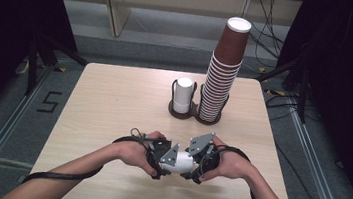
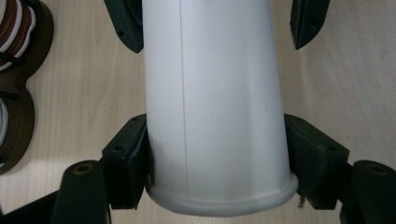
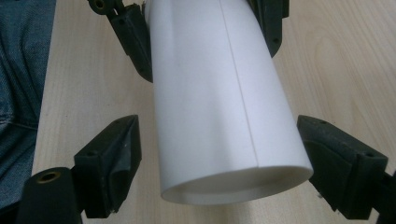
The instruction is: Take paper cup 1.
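1. Held lying on its side just above the near edge of the desk (image 1: 114, 97), a plain white cup (image 1: 181, 162) spans the gap between both tongs; no print or label shows on it.
2. Left tongs (image 1: 163, 161) pinch the cup at its rolled rim end, pads pressed to both sides.
3. Right tongs (image 1: 195, 166) straddle its base end, spread, pads not touching.
4. Farther back, a tall brown cup stack (image 1: 222, 74) and a short white stack (image 1: 183, 95) stand in a dark holder (image 1: 194, 113).
5. Floor marking (image 1: 49, 101) reads "5".
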The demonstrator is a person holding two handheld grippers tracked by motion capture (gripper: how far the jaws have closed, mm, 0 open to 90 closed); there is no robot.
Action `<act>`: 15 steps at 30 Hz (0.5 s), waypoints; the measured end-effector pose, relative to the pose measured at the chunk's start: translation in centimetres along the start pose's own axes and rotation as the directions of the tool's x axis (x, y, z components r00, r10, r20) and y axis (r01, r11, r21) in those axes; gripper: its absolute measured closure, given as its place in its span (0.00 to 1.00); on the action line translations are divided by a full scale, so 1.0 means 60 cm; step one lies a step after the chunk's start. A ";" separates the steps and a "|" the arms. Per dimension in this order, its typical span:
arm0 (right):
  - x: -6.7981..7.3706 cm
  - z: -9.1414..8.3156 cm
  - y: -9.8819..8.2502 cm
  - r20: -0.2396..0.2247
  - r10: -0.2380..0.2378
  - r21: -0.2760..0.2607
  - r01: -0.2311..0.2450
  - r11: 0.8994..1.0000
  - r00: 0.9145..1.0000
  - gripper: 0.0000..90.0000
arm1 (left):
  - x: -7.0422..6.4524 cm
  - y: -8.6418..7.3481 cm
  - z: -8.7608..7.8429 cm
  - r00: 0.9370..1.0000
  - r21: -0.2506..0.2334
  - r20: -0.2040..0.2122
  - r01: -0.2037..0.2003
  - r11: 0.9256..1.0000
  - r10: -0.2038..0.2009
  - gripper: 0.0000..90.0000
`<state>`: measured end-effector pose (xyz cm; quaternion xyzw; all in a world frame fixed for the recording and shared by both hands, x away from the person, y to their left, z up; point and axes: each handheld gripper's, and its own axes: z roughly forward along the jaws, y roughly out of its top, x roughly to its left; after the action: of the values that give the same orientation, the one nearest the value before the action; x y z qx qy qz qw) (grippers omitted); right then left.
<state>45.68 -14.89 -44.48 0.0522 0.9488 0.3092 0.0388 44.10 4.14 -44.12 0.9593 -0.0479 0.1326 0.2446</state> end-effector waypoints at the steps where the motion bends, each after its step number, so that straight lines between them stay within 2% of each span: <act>1: 0.000 0.000 0.000 0.000 0.002 0.001 -0.002 1.000 1.000 0.20 | -0.001 0.000 0.001 1.000 -0.003 -0.001 0.000 1.000 0.000 0.33; 4: 0.002 0.001 0.000 -0.005 0.014 0.010 -0.014 1.000 1.000 0.24 | -0.001 0.001 0.001 1.000 -0.013 -0.001 0.006 1.000 -0.006 0.33; 9: 0.001 0.003 0.000 -0.011 -0.002 0.006 0.002 1.000 1.000 0.31 | -0.002 0.003 0.001 1.000 -0.013 0.001 0.002 1.000 -0.002 0.33; 10: 0.001 0.002 -0.001 -0.010 0.008 0.008 -0.007 1.000 1.000 0.33 | -0.001 0.004 0.000 1.000 -0.012 0.002 0.002 1.000 -0.002 0.33; 12: 0.001 0.002 -0.001 -0.017 -0.009 0.004 0.009 1.000 1.000 0.36 | -0.001 0.005 -0.001 1.000 -0.006 0.004 -0.010 1.000 0.010 0.33; 13: 0.000 0.002 -0.001 -0.017 -0.010 0.005 0.010 1.000 1.000 0.37 | -0.002 0.006 0.000 1.000 -0.016 0.004 0.000 1.000 0.000 0.33; 15: -0.001 0.002 -0.001 -0.021 -0.024 0.005 0.024 1.000 0.999 0.38 | -0.002 0.007 0.000 1.000 -0.012 0.002 -0.005 1.000 0.005 0.33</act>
<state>45.76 -14.85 -44.61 0.0374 0.9505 0.3068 0.0325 43.90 3.78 -43.99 0.9579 -0.0513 0.1319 0.2500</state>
